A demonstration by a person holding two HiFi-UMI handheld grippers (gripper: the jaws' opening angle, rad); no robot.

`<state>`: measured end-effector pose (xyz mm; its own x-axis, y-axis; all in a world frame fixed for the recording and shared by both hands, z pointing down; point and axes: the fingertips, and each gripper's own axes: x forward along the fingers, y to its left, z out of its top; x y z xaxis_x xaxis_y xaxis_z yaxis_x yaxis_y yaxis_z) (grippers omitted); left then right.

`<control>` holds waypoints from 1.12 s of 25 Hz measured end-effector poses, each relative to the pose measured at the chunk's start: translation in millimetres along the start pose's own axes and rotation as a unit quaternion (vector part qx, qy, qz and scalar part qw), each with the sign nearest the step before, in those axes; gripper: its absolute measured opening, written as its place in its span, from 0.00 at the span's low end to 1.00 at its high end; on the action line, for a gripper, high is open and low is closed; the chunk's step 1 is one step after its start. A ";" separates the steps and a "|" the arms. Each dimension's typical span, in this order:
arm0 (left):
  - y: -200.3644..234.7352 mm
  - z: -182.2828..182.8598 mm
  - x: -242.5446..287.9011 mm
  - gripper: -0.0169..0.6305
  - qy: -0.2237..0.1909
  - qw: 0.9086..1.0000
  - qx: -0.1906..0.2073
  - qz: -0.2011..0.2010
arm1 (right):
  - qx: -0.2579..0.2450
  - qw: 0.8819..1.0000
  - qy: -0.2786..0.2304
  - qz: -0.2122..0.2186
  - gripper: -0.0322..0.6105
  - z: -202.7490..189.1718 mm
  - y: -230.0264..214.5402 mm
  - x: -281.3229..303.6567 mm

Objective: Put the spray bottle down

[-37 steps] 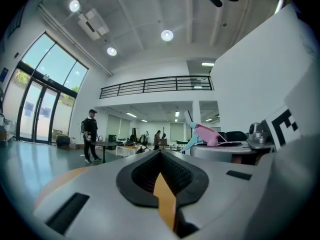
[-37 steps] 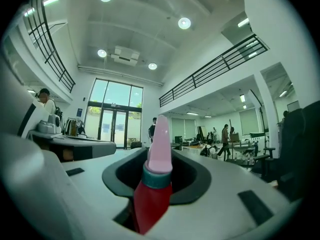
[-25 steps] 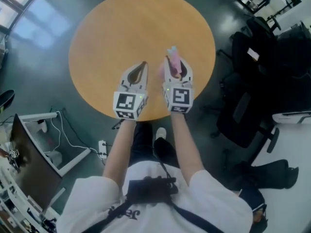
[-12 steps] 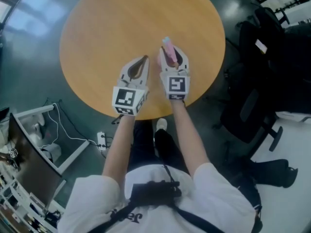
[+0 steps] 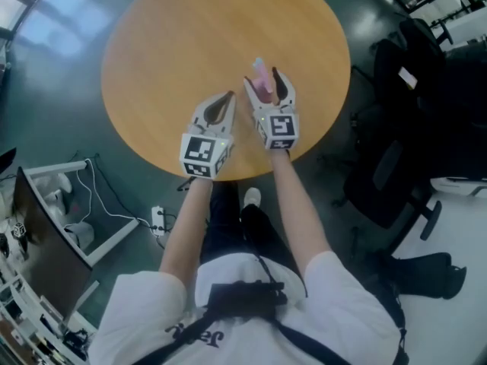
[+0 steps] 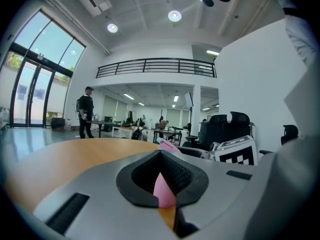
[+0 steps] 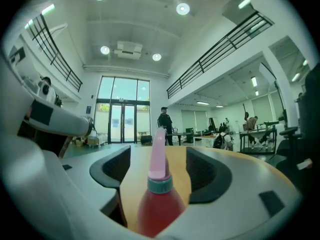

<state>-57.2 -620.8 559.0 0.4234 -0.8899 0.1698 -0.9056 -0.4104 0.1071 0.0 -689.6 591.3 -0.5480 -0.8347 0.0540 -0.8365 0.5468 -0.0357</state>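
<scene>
A red spray bottle (image 5: 262, 88) with a teal collar and pink nozzle stands upright on the round wooden table (image 5: 183, 36), near its right front edge. My right gripper (image 5: 264, 82) straddles it; its jaws are opening. In the right gripper view the bottle (image 7: 156, 204) rises between the dark pads (image 7: 116, 168), with a gap of table showing on each side. My left gripper (image 5: 227, 99) hovers just left of it, jaws closed to a point, nothing held. In the left gripper view my left gripper (image 6: 161, 159) shows only a thin slit, with the pink nozzle (image 6: 168, 145) beyond.
Black office chairs (image 5: 396, 166) and a bag crowd the floor right of the table. A white desk frame with cables (image 5: 84, 219) and a power strip (image 5: 160, 226) sit at lower left. A person (image 6: 85, 111) stands far off in the hall.
Both grippers have sunk toward the table. The right jaws, closed on the bottle before, have spread apart, and the bottle now rests on the tabletop.
</scene>
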 end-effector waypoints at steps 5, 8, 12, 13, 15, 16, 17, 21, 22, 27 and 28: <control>-15.6 15.7 -33.2 0.04 0.023 1.000 0.015 0.011 | 0.020 1.000 -0.007 -0.006 0.61 38.8 3.1 -58.7; -19.9 40.7 -67.9 0.04 0.016 0.999 0.007 0.028 | 0.018 1.000 -0.011 0.002 0.53 72.3 27.1 -101.1; -29.6 79.8 -97.0 0.04 -0.012 1.000 0.024 0.011 | 0.003 0.999 -0.050 -0.002 0.36 119.2 59.1 -145.0; -32.9 89.2 -101.7 0.04 -0.018 0.999 0.033 0.000 | -0.008 0.998 -0.058 -0.008 0.34 130.7 67.1 -153.8; -38.0 103.9 -116.2 0.04 -0.029 0.998 0.046 -0.017 | -0.021 0.998 -0.062 -0.020 0.26 154.9 88.8 -169.3; -41.0 109.3 -125.8 0.04 -0.034 0.998 0.047 -0.022 | -0.024 0.997 -0.062 -0.025 0.21 165.9 99.5 -176.0; -44.9 114.4 -135.4 0.04 -0.039 0.998 0.045 -0.026 | -0.026 0.997 -0.064 -0.031 0.17 175.8 108.3 -181.9; -62.2 137.3 -171.6 0.04 -0.060 0.995 0.044 -0.059 | -0.016 0.996 -0.052 -0.072 0.09 207.8 138.5 -204.5; -65.7 144.3 -180.9 0.04 -0.067 0.994 0.049 -0.066 | -0.019 0.995 -0.050 -0.083 0.09 212.9 144.8 -210.2; -72.8 168.7 -216.7 0.04 -0.085 0.991 0.053 -0.091 | -0.029 0.990 -0.060 -0.120 0.08 230.3 171.1 -238.8; -72.9 171.5 -222.7 0.04 -0.088 0.990 0.055 -0.094 | -0.028 0.990 -0.062 -0.125 0.08 233.0 177.0 -242.7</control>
<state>-89.9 -426.9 345.4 0.5832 -0.8121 -0.0174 -0.8121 -0.5834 0.0122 -15.0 -405.4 339.3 -0.3229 -0.9439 -0.0693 -0.9464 0.3225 0.0183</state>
